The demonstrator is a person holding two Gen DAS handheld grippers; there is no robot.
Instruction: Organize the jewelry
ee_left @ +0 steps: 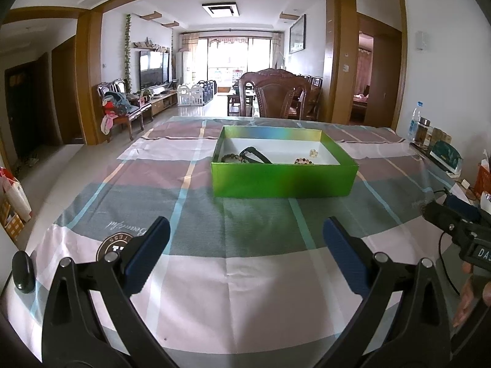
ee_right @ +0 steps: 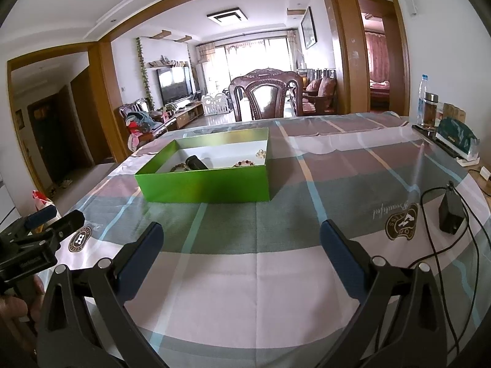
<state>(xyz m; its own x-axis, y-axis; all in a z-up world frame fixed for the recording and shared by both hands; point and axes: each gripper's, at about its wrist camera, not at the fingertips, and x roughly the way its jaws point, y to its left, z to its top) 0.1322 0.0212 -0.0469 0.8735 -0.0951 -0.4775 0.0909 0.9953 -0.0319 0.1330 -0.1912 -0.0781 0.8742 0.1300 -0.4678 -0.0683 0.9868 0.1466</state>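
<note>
Your left wrist camera sits low over the near edge of the worktop [ee_left: 245, 276] and faces forward between its gripper's fingers, with the green box [ee_left: 284, 181] dead ahead at mid-range. Your right wrist camera holds a similar low, forward-facing position further right, so the green box [ee_right: 204, 184] falls left of centre. Both views share the box, the checked cloth [ee_right: 254, 233], the wooden chair [ee_left: 277, 95] and the room beyond.
</note>
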